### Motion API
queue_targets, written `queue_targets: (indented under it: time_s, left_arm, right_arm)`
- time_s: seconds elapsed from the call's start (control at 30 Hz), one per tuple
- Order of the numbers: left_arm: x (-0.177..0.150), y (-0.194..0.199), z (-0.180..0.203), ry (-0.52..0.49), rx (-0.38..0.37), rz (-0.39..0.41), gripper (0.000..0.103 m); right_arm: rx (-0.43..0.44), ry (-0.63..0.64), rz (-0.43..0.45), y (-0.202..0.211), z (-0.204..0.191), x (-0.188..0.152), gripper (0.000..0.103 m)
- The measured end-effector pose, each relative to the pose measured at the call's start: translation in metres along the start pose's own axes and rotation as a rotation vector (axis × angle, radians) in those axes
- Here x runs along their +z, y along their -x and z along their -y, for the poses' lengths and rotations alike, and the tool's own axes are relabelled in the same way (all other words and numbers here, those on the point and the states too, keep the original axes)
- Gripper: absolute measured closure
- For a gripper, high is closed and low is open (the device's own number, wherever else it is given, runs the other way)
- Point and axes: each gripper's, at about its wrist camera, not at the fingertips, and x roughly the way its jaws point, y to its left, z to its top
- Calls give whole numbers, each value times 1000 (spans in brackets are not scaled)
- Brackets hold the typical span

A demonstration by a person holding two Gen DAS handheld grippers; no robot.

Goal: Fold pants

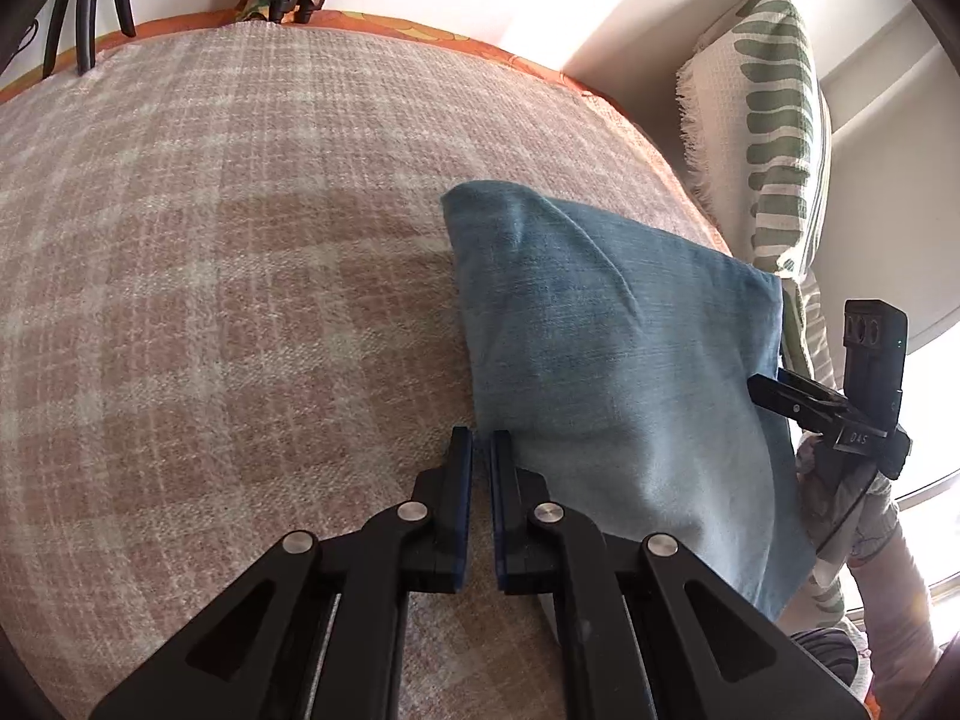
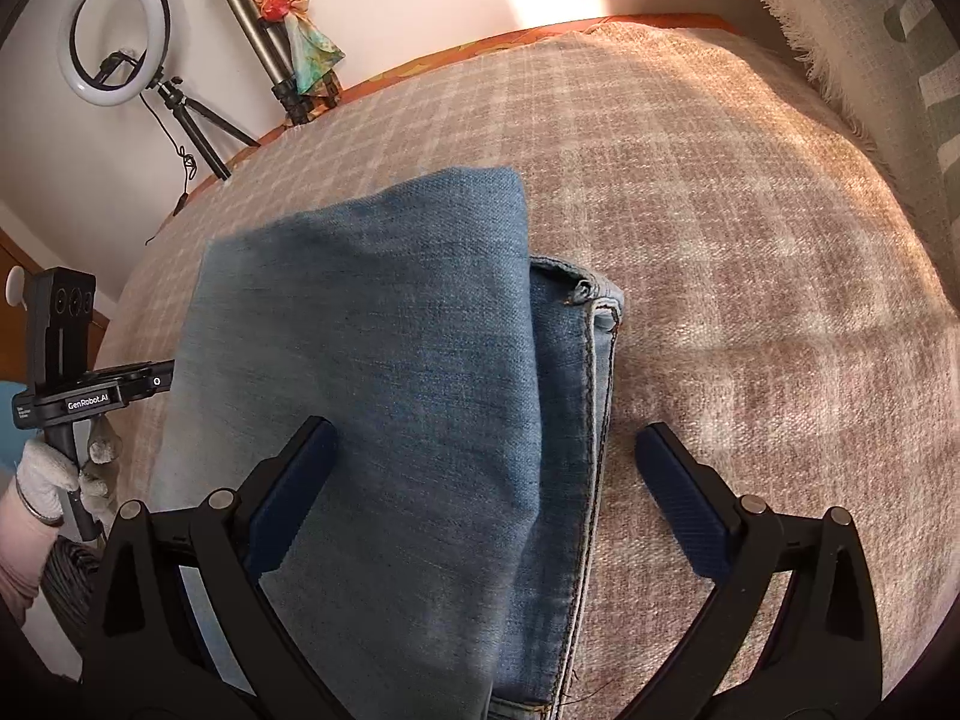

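Blue denim pants (image 1: 624, 348) lie folded into a compact stack on a plaid blanket (image 1: 240, 240). My left gripper (image 1: 483, 441) is shut and empty, its tips at the left edge of the pants. In the right wrist view the pants (image 2: 390, 390) show a folded top layer with a stitched hem on the right. My right gripper (image 2: 486, 444) is open wide above the pants, one finger over the denim, the other over the blanket. The right gripper also shows in the left wrist view (image 1: 780, 396) at the far edge of the pants. The left gripper shows at the left (image 2: 150, 381).
A white cushion with green leaf print (image 1: 774, 120) stands at the right edge of the bed. A ring light on a tripod (image 2: 120, 36) and a second tripod (image 2: 270, 48) stand beyond the bed's far left edge. The blanket (image 2: 750, 270) spreads right of the pants.
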Motion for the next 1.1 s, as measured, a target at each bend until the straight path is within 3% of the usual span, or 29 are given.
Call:
queue_targets:
  time_s: [0.1,0.3,0.43,0.53,0.63,0.67,0.73,0.77,0.9,1.03,1.1]
  left_arm:
    - [-1,-1,6,-77,28,15,100]
    - [11,-6,17,-162,61,-54,100]
    - [18,-4,5,-82,-20,-35,100]
    - [25,-7,-11,-4,-104,-66,100]
    - [30,-12,-15,15,-126,-72,100]
    - [32,-15,-14,20,-129,-78,100]
    - [34,-17,-11,6,-131,-77,100]
    - [34,-17,-9,-6,-127,-74,100]
    - [33,-17,3,-68,-85,-73,100]
    - [28,-10,14,-178,70,-73,100]
    - [25,-8,17,-204,84,-93,100]
  right_arm:
    - [2,1,-6,0,0,1,0]
    - [32,22,-23,-3,2,3,0]
    - [73,24,-9,-4,5,4,0]
    - [84,46,-11,-8,3,9,0]
    - [104,52,-3,-12,0,15,0]
    - [111,55,2,-13,-1,15,2]
    - [139,53,5,-13,-4,16,17]
    - [162,36,-4,-14,-4,15,30]
    - [137,36,13,-9,-9,12,55]
    - [137,33,12,-4,-6,10,61]
    - [150,6,0,-5,-2,12,54]
